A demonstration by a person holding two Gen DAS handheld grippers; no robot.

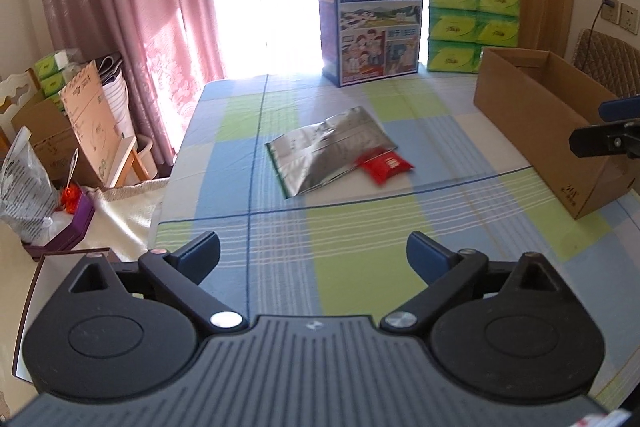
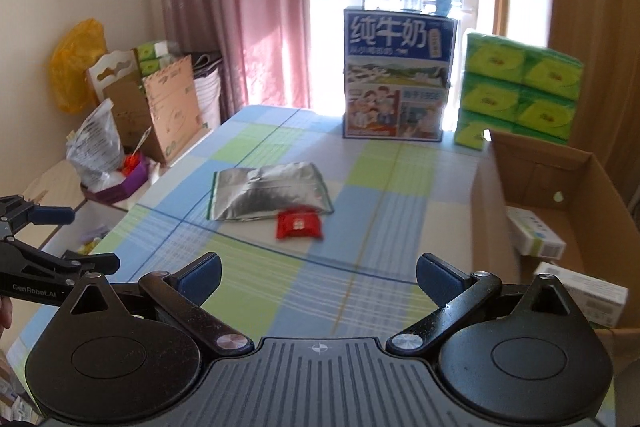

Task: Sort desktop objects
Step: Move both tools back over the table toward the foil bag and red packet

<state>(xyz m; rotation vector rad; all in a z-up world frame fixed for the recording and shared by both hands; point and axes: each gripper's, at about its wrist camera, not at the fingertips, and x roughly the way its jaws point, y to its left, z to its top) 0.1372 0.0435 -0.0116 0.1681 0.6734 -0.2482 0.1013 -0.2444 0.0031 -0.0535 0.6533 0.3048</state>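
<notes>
A silver foil pouch [image 1: 330, 151] [image 2: 270, 195] lies flat in the middle of the checked tablecloth. A small red packet [image 1: 385, 166] [image 2: 299, 224] rests against its near right corner. My left gripper [image 1: 314, 255] hovers open over the near table, well short of both, nothing between its fingers. My right gripper [image 2: 319, 277] is open too, empty, near the table's front, left of the open cardboard box [image 1: 548, 125] [image 2: 560, 195]. Two white cartons [image 2: 536, 233] [image 2: 588, 291] lie inside the box. Each gripper shows at the edge of the other's view: the right gripper [image 1: 600, 131] and the left gripper [image 2: 80, 239].
A blue milk carton box [image 1: 370, 23] [image 2: 396, 75] and stacked green tissue packs [image 1: 472, 23] [image 2: 520, 91] stand at the table's far edge. Left of the table are cardboard boxes [image 1: 84, 131], plastic bags [image 2: 94, 147] and a purple tray [image 1: 68, 227]. Pink curtains hang behind.
</notes>
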